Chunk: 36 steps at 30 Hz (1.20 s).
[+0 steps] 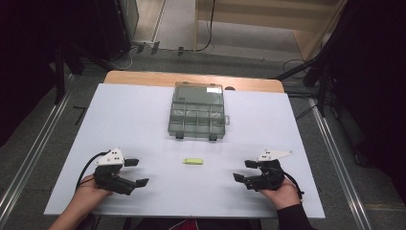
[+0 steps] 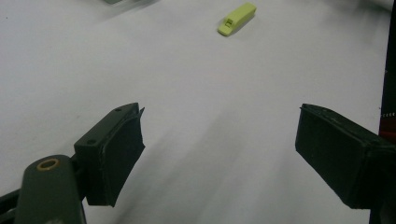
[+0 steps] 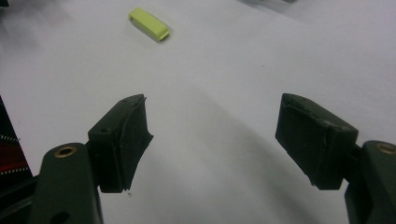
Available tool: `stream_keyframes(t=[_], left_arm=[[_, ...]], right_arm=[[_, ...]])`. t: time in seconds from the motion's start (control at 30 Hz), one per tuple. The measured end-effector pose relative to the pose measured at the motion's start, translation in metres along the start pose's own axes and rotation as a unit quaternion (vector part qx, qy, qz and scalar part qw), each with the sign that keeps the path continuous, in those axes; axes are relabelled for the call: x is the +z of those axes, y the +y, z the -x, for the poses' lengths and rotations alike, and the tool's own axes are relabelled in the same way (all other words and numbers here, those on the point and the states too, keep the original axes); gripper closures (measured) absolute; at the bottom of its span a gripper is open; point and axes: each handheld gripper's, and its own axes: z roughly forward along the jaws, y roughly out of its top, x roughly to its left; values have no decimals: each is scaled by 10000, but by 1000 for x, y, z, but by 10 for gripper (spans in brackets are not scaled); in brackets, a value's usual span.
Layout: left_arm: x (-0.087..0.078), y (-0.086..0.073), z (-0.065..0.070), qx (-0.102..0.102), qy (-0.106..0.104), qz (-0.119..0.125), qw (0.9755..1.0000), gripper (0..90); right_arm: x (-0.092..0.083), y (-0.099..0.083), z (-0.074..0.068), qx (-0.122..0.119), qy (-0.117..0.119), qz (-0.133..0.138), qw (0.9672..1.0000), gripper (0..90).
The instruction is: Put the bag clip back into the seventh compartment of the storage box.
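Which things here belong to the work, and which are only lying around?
Belonging to the work:
- small yellow-green piece, lying on the table between both grippers
- left gripper, open
- right gripper, open

Probably next in use:
- clear compartment box, shut, farther back on the white table

Only lying around:
- cables on the floor behind the table

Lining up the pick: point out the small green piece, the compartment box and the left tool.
small green piece (image 1: 192,161), high view, middle of its body.
compartment box (image 1: 197,112), high view, centre of its lid.
left tool (image 1: 136,172), high view, between its tips.
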Motion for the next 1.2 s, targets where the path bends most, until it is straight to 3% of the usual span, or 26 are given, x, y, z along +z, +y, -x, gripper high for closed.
stream_keyframes(t=[0.47,0.77,1.2], left_arm=[[0,0,0,0,3,-5,10000,148],[0,0,0,-3,0,-6,10000,148],[0,0,0,-1,-1,-12,10000,148]], right_arm=[[1,-1,0,105,55,29,9999,266],[2,-1,2,45,-5,-65,10000,251],[9,17,4,-90,-123,-87,9998,238]])
